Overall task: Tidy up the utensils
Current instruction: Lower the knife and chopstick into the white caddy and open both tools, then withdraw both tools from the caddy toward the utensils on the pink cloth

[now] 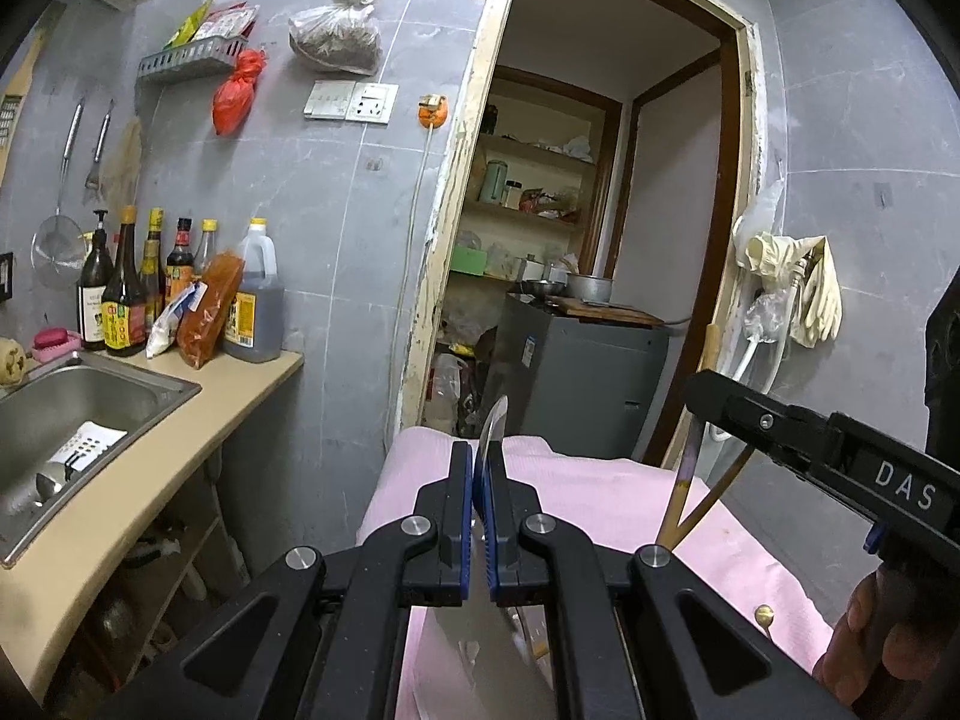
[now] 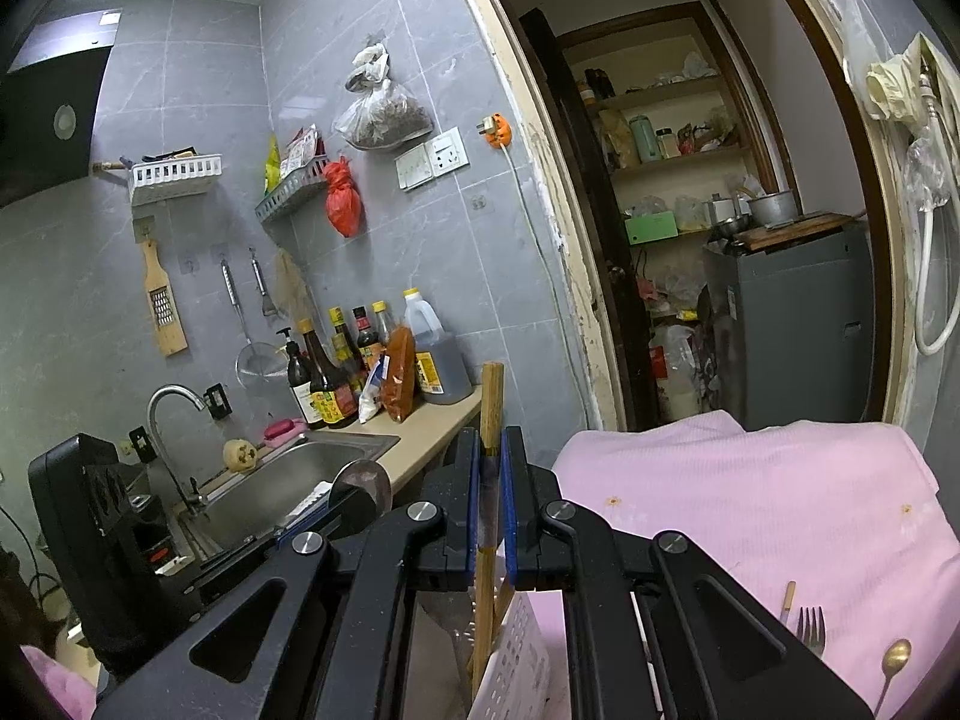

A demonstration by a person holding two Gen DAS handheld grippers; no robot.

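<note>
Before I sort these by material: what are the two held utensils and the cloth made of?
The spatula in the left gripper looks like polished steel: thin, mirror-bright blade. The chopsticks in the right gripper look like wood or bamboo: matte tan, squared ends. The cloth seems a soft ribbed pink fabric.

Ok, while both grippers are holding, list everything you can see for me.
pink cloth: one, pink, covering the surface ahead
fork: one, silver, on the cloth, lower right
spoon: one, gold, on the cloth beside the fork
basket: one, white, under the right gripper
sink: one, steel, set in the counter, left
sauce bottles: several, mostly dark, on the counter by the wall
red bag: one, red, hanging on the wall
metal utensil: one, silver, in the left gripper
wooden-handled utensil: one, brown, in the right gripper
left gripper: black, blue pads, shut on the metal utensil
right gripper: black, blue pads, shut on the wooden-handled utensil
</note>
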